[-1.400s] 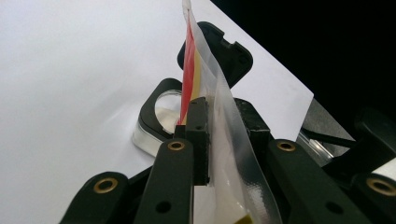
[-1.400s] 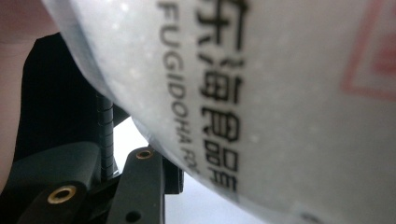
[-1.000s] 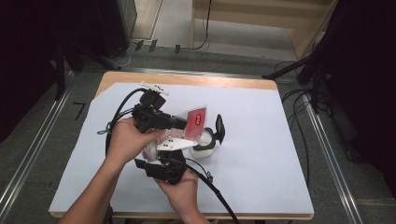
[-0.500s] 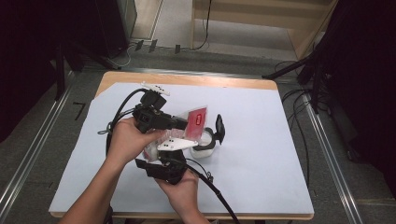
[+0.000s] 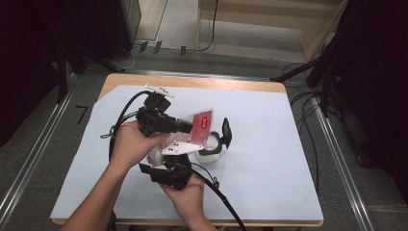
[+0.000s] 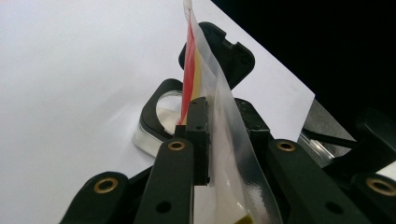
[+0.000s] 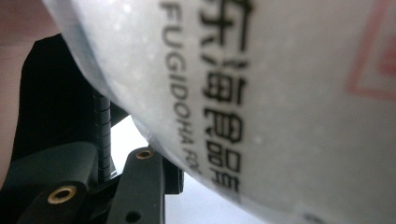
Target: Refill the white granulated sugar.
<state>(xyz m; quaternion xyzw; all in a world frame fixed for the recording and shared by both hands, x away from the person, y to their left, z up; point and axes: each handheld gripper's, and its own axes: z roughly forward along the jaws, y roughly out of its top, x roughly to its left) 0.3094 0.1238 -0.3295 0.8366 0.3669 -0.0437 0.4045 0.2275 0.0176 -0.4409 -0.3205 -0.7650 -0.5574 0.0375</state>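
A: The bag [image 5: 192, 126], clear plastic with a red label, is held up over the middle of the table [image 5: 269, 159], which is covered with white paper. How is it gripped?

B: It is pinched near its upper end by the left gripper [image 5: 185, 127]; in the left gripper view the jaws are seen pressed flat on the bag [image 6: 224, 121], with the film rising between them.

A: And the right gripper [image 5: 171, 166]?

B: It is held closer to the near edge, under the bag's lower part. In the right gripper view the bag [image 7: 261, 93], printed with black lettering, is seen bulging right over the jaws. Whether its pads are pressed on the bag cannot be told.

A: What is seen below the bag?

B: A small clear container [image 5: 210, 147] with a black rim is set on the paper just beside the grippers, toward the right edge. Its black lid [image 5: 225, 133] is hinged open and stands upright. White contents are seen inside it in the left gripper view [image 6: 164, 114].
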